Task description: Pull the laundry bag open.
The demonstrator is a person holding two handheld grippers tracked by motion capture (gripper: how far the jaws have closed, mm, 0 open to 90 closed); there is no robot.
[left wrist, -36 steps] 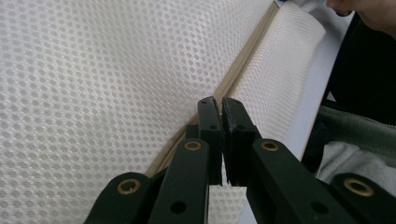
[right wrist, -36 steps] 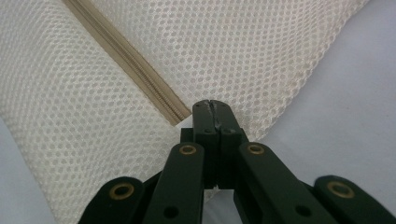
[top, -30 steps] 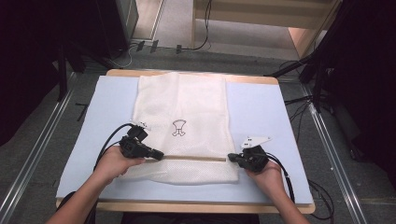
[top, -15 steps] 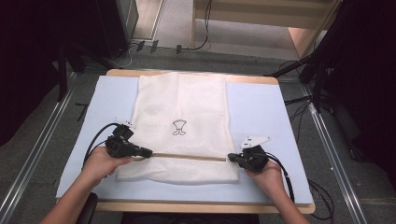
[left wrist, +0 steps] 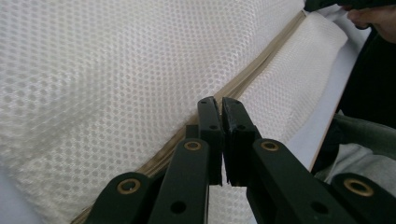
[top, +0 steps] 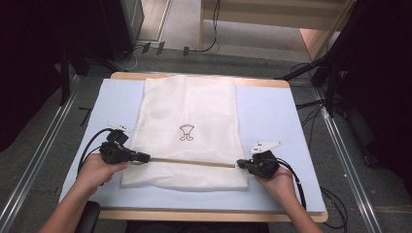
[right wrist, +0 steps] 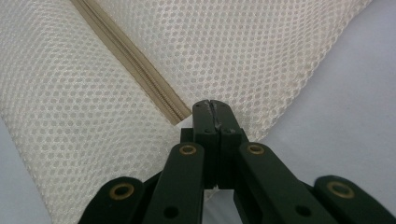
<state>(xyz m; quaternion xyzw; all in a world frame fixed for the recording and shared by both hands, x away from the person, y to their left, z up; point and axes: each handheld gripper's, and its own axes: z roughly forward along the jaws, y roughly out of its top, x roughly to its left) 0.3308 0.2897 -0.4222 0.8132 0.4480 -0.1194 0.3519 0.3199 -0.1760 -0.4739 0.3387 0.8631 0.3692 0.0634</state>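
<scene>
A mesh bag (top: 187,116) is pinned on the bench (top: 272,116) by the clenched right gripper (right wrist: 211,106) at the zipper (top: 194,162) end, while the nearly closed left gripper (left wrist: 220,105), holding nothing visible, is poised at the opposite end, likely for grasping the pull.

We see a grey floor (top: 43,145) with cables (top: 204,46), metal rails (top: 34,170) flanking the table (top: 272,82), dark cabinet (top: 111,24) behind.

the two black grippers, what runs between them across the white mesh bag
In the high view, a tan zipper runs straight across the white mesh bag from the left gripper to the right gripper; nothing else lies on that stretch.
</scene>
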